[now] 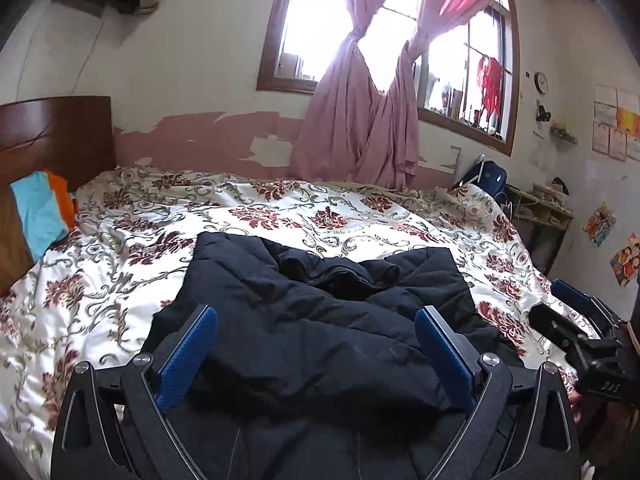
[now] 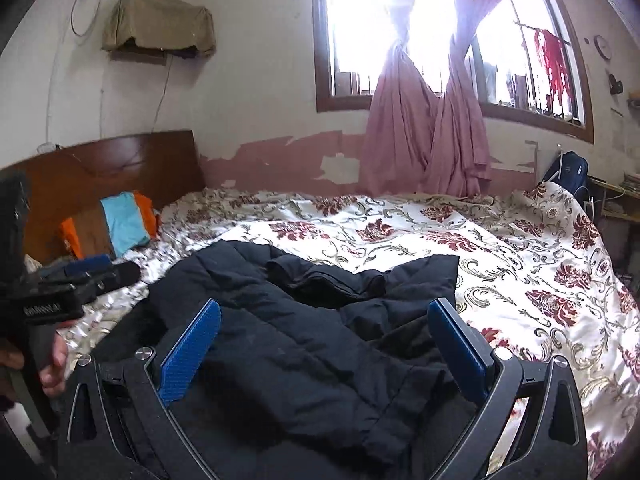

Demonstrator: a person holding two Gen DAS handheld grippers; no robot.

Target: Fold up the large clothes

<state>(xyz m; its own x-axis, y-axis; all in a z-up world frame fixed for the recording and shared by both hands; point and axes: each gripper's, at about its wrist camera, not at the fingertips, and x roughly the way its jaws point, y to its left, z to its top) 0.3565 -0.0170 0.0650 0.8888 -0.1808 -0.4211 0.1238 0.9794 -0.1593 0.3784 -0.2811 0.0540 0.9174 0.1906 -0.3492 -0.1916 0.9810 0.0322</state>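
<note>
A large black padded jacket (image 1: 304, 360) lies crumpled on the floral bedspread (image 1: 280, 216), its far part bunched into folds. My left gripper (image 1: 316, 314) hovers over its near part, blue pads wide apart, open with nothing pinched. In the right wrist view the same jacket (image 2: 296, 360) spreads under my right gripper (image 2: 326, 306), which is also open and holds nothing. Each gripper shows in the other's view: the right gripper (image 1: 576, 332) at the right edge, the left gripper (image 2: 92, 276) at the left edge with a hand (image 2: 56, 364) on its handle.
A wooden headboard (image 1: 56, 136) stands at the left with folded turquoise and orange clothes (image 1: 40, 216) against it. Pink curtains (image 1: 360, 120) hang at the window behind the bed. A dark backpack (image 1: 490, 178) and a cluttered shelf (image 1: 540, 208) sit past the bed's right end.
</note>
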